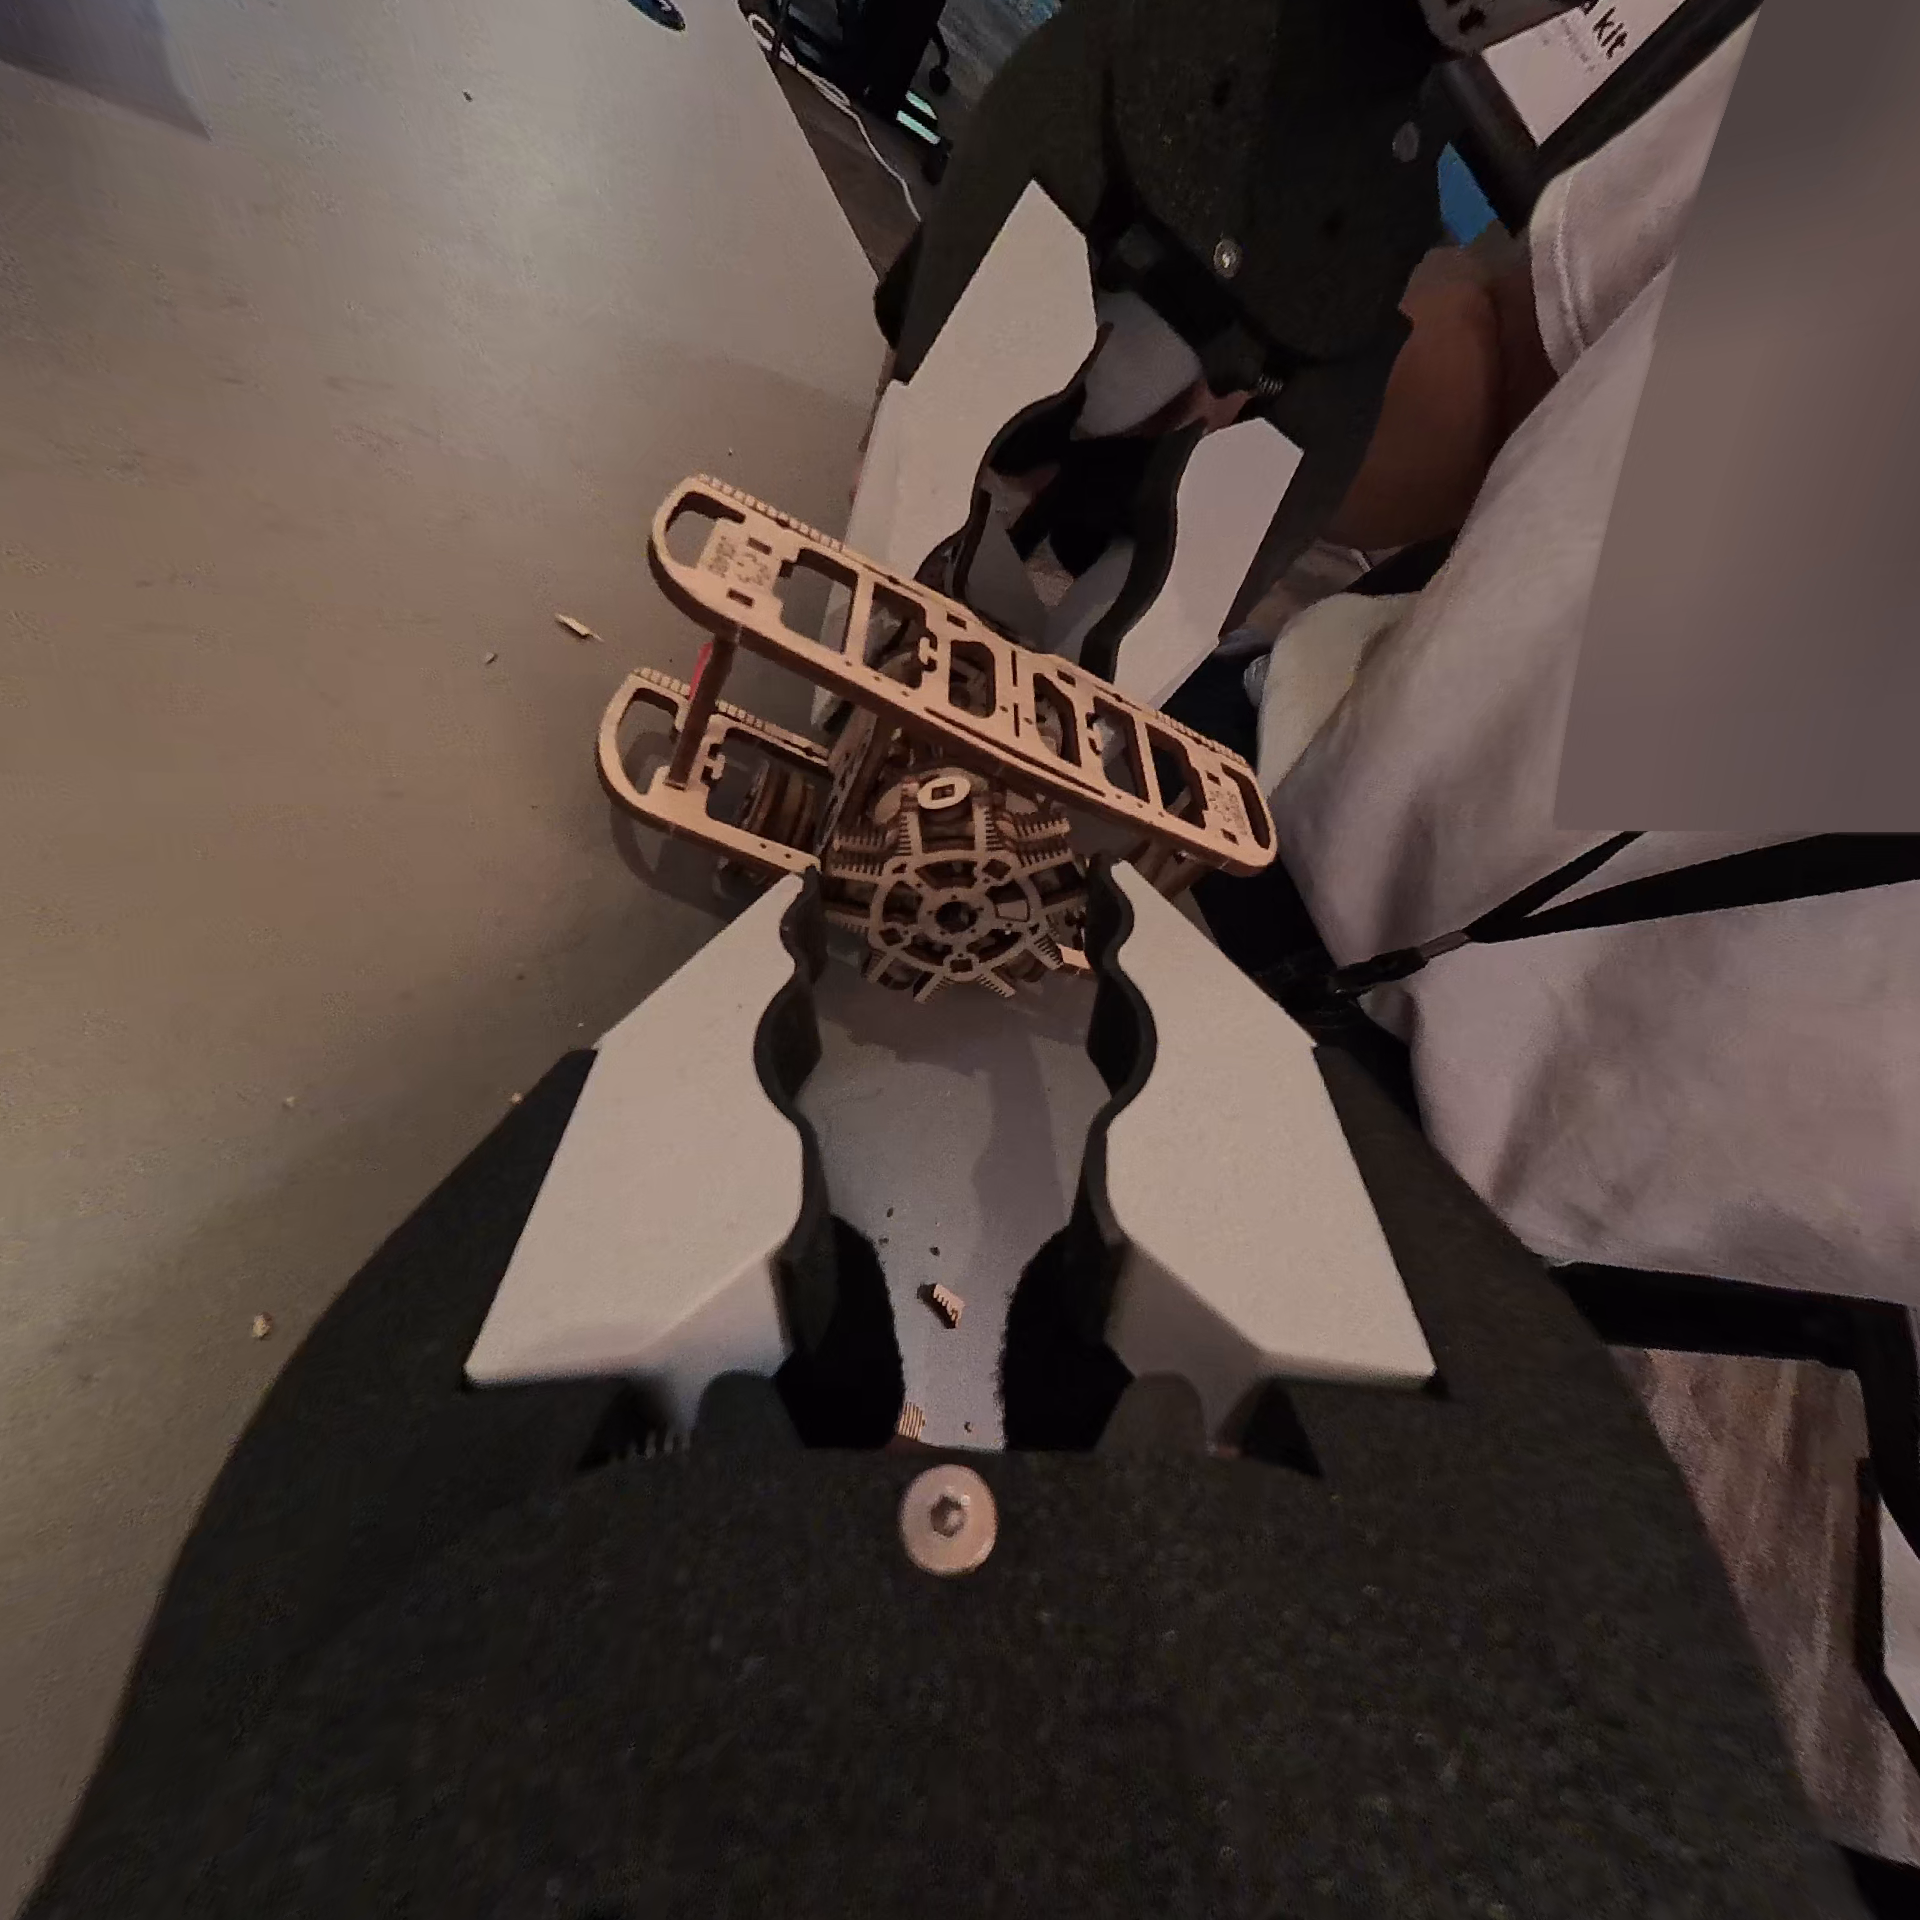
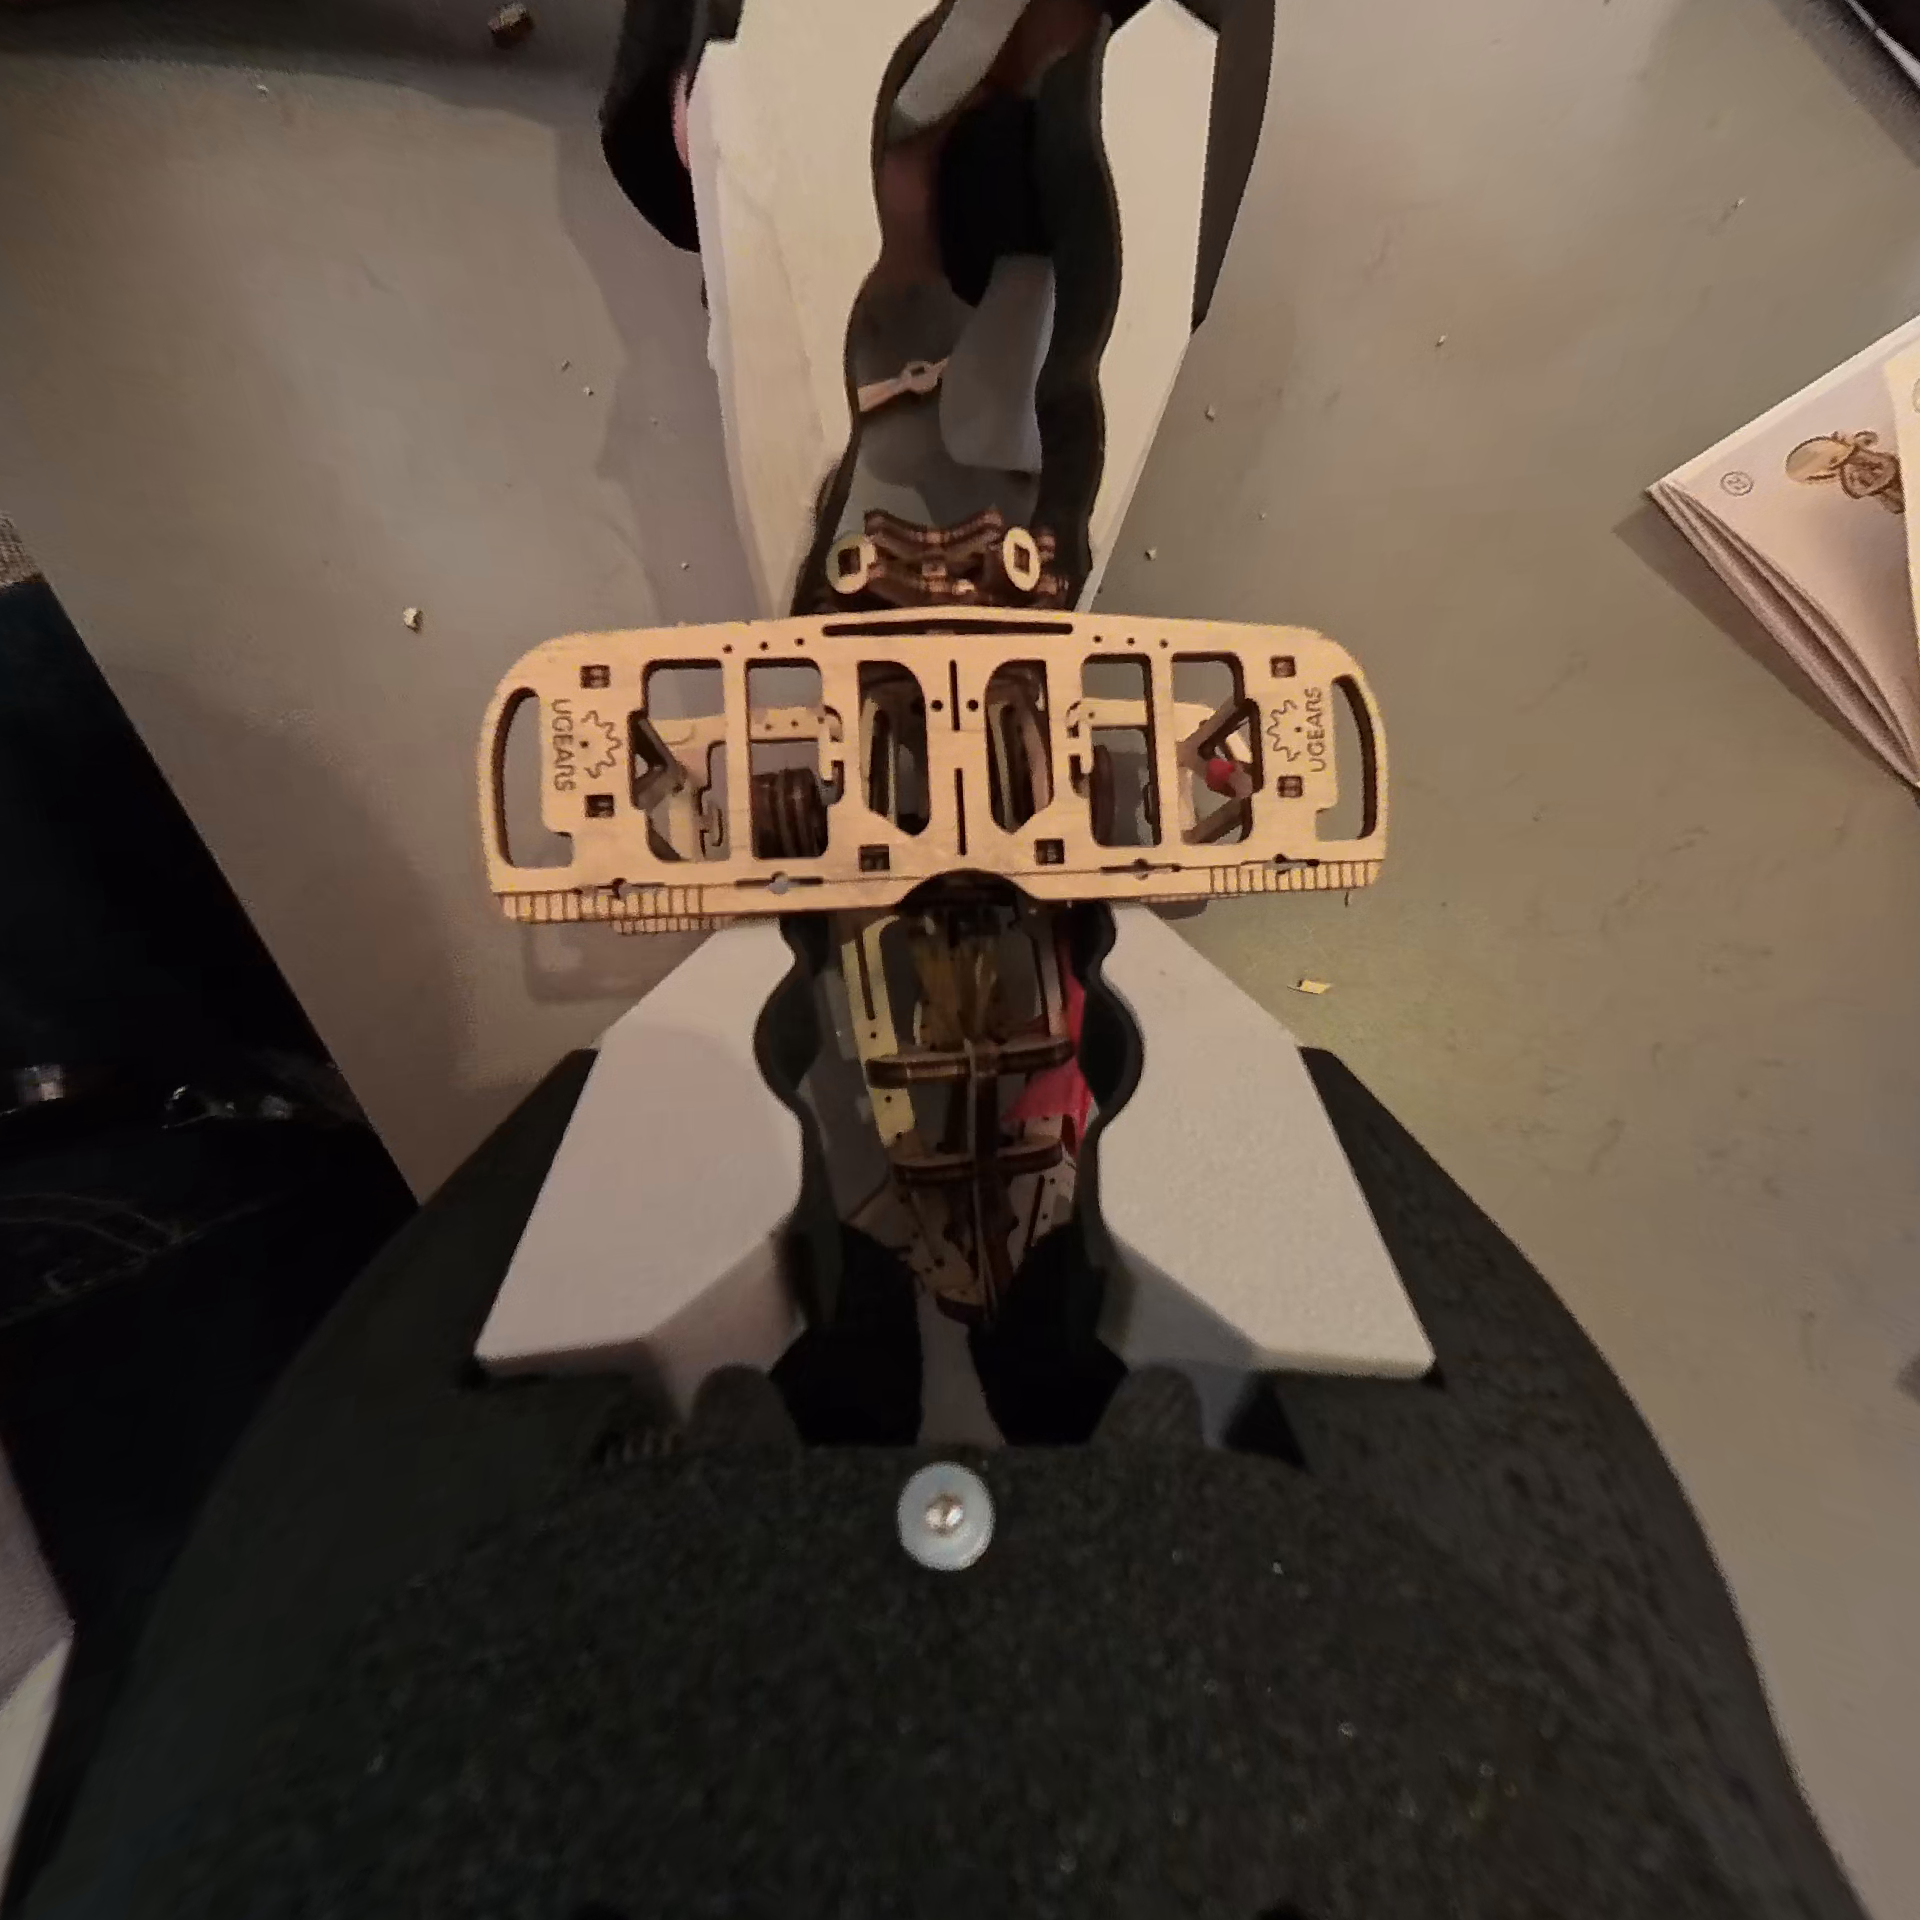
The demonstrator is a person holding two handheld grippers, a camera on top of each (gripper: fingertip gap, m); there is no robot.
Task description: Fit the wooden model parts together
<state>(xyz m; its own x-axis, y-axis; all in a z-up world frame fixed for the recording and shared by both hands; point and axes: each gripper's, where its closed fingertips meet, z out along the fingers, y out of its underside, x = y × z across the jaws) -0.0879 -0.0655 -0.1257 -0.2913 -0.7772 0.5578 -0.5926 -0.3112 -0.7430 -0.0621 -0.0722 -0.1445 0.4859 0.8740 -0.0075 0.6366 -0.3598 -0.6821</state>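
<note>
A wooden biplane model (image 1: pixel 956 727) with two slotted wings sits over the grey table, also in the right wrist view (image 2: pixel 935 748). My left gripper (image 1: pixel 958 896) has its tips on either side of the round engine nose (image 1: pixel 951 914) and is shut on it. My right gripper (image 2: pixel 945 940) comes from the tail side and is shut on the fuselage (image 2: pixel 966 1101), behind the upper wing. The two grippers face each other; the right one shows at the top of the left wrist view (image 1: pixel 1065 540). A small loose wooden piece (image 2: pixel 899 387) lies on the table under the left gripper.
A folded instruction booklet (image 2: pixel 1797 540) lies on the table at the right. Small wood scraps (image 1: pixel 577 627) dot the table. A person in white clothing (image 1: pixel 1558 935) is close on the right. A dark object (image 2: pixel 125 935) sits at the table's left.
</note>
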